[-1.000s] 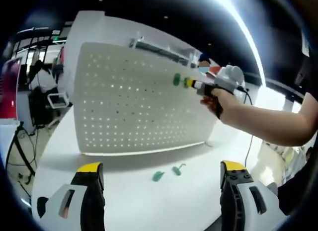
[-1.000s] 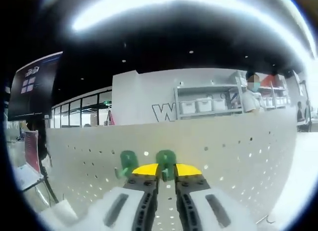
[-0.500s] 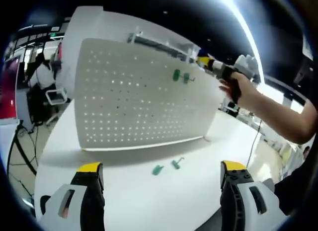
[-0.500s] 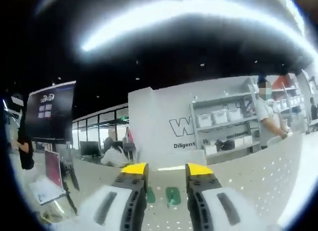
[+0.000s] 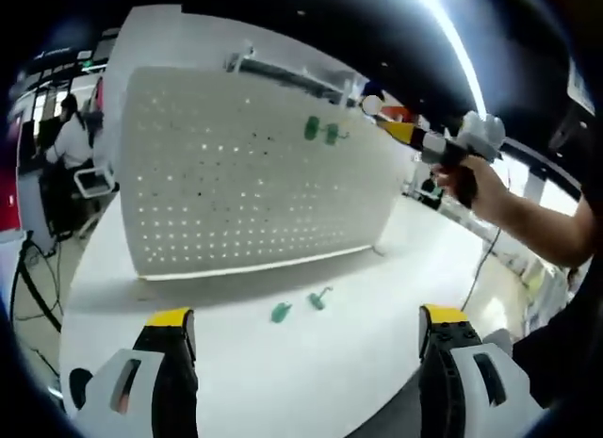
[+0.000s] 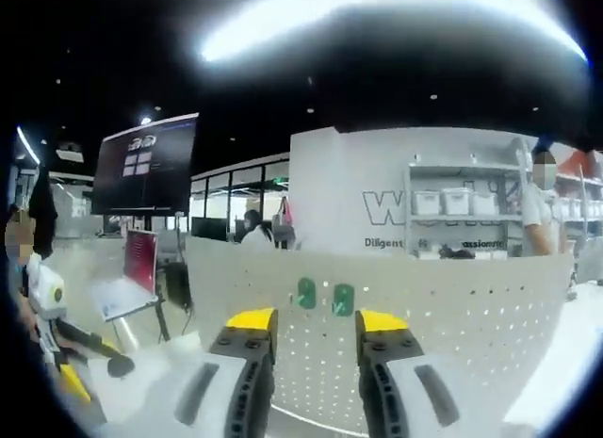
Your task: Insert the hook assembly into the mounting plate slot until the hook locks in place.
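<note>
One white table (image 5: 377,297) carries an upright pegboard (image 5: 236,174) — the mounting plate — pierced with rows of holes. Two green hooks (image 5: 321,131) sit side by side high on the board; in the right gripper view they show just above the jaws (image 6: 321,296). Two more green hooks (image 5: 298,306) lie loose on the table before the board. Left gripper (image 5: 306,330): jaws wide apart, empty. Right gripper (image 6: 313,323) — held in a hand (image 5: 471,179), clear of the board: jaws parted, gripping nothing.
</note>
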`<state>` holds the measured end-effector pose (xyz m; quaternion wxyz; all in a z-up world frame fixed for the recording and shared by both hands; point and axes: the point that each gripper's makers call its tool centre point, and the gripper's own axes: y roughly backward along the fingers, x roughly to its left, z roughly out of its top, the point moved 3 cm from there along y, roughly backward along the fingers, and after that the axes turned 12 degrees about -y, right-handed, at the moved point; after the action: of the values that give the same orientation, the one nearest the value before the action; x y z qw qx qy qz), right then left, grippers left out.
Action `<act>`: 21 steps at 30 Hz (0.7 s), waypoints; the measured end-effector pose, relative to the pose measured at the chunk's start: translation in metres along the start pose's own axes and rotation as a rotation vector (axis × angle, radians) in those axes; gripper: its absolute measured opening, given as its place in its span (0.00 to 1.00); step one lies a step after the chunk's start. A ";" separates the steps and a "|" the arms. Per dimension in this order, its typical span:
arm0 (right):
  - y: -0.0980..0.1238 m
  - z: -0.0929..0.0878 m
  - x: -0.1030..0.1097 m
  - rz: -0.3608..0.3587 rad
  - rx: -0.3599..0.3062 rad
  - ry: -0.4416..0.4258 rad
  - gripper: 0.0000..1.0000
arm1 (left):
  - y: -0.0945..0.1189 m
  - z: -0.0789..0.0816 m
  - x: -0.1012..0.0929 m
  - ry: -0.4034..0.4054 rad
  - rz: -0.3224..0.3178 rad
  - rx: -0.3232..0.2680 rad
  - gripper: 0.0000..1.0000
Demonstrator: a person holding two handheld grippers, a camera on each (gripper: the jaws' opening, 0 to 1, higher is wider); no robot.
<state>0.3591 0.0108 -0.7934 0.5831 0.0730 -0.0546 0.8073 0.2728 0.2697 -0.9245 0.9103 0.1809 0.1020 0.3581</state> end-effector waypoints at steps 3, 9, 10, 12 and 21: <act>0.010 -0.018 0.003 0.016 0.058 0.016 0.31 | 0.002 -0.008 0.000 -0.002 0.002 0.033 1.00; 0.028 -0.052 0.018 0.088 0.162 -0.028 0.33 | 0.007 -0.014 -0.003 0.011 0.001 0.054 1.00; 0.030 -0.060 0.026 0.131 0.185 -0.059 0.33 | 0.007 -0.016 -0.005 0.009 -0.011 0.066 1.00; 0.033 -0.070 0.031 0.147 0.217 -0.063 0.33 | 0.007 -0.021 -0.009 0.012 -0.029 0.085 1.00; 0.051 -0.104 0.062 0.219 0.305 -0.090 0.35 | 0.010 -0.035 -0.017 0.060 -0.047 0.111 1.00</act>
<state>0.2857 0.0710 -0.8850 0.4709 0.1901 0.0348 0.8608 0.2431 0.2739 -0.9510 0.9036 0.2179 0.1532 0.3356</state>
